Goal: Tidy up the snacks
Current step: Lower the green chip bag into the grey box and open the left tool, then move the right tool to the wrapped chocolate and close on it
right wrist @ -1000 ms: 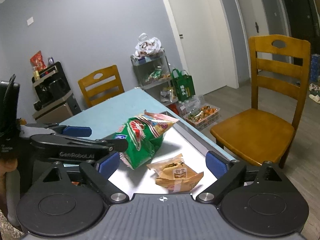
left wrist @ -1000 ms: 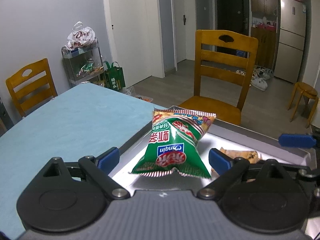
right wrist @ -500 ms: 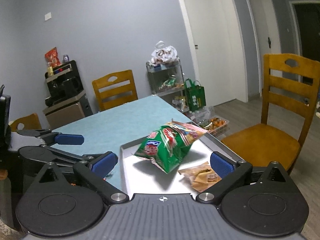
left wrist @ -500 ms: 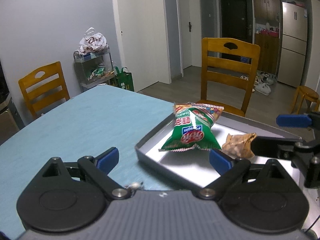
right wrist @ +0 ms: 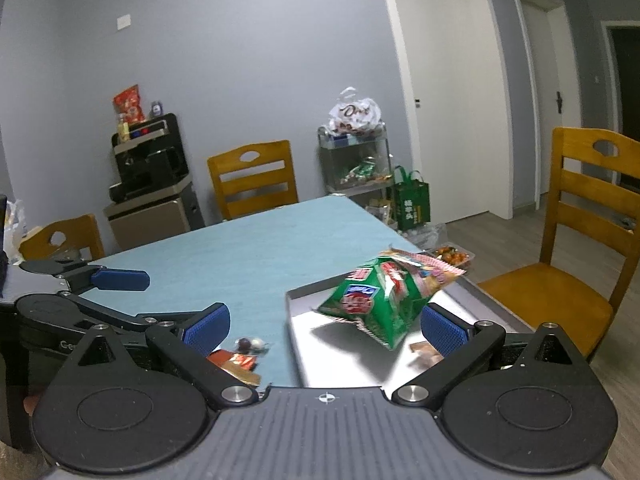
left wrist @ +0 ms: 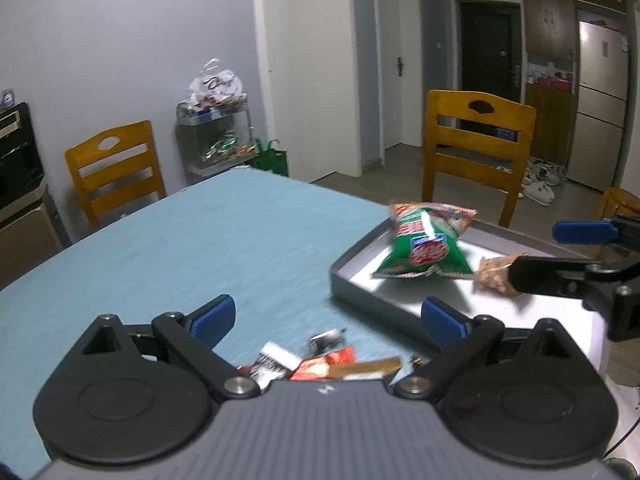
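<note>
A green snack bag (left wrist: 424, 248) lies in a grey metal tray (left wrist: 352, 284) at the right of the blue table; it also shows in the right wrist view (right wrist: 380, 296). A tan pastry packet (left wrist: 494, 276) lies beside it in the tray (right wrist: 332, 360). Small wrapped snacks (left wrist: 320, 360) lie on the table left of the tray, just under my left gripper (left wrist: 328, 318), which is open and empty. The same small snacks (right wrist: 240, 356) show near my right gripper (right wrist: 326, 326), also open and empty.
The blue table (left wrist: 180, 248) stretches left and back. Wooden chairs (left wrist: 476, 148) (left wrist: 116, 172) stand at its far sides. A snack cart (left wrist: 218, 136) and a green bag stand by the wall. The right gripper's fingers (left wrist: 580, 232) reach over the tray's right side.
Both grippers have pulled back and left from the tray. The green bag stays in the tray. The small wrapped snacks on the table have come into view below the left gripper.
</note>
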### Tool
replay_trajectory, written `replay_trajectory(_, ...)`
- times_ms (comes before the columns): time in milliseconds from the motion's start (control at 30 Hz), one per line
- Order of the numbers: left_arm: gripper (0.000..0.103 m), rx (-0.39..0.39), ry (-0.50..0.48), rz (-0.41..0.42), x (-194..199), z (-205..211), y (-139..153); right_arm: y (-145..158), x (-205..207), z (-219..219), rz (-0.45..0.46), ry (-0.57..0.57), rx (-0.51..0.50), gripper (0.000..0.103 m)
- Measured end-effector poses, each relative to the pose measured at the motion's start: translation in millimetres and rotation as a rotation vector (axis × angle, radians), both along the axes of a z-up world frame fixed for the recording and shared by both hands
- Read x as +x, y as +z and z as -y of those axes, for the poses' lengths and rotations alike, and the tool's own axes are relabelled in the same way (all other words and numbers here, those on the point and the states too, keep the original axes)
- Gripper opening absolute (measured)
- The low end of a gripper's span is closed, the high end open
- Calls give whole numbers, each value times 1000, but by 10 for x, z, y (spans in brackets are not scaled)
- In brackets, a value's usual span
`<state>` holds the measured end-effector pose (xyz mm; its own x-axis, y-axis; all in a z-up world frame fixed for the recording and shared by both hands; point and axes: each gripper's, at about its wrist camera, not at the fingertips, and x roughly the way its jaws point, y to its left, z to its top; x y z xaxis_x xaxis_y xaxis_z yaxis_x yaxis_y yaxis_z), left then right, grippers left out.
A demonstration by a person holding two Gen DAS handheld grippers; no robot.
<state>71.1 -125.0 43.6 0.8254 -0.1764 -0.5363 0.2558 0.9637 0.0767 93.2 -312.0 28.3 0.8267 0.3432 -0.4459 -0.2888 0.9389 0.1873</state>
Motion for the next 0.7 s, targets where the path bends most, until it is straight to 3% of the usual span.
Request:
replay_trajectory(333,101,-3,88,1,-173,-463,-123,-41,-51,-314,-12,51,-44,103)
replay_trajectory(500,101,-53,136,-17,-162,-698,-234,-67,-63,-416,-21,58,-63,103)
replay_trajectory(700,101,-36,203,-4,-210,-1008,-281,-108,-129,-543,-10,81,-93,103)
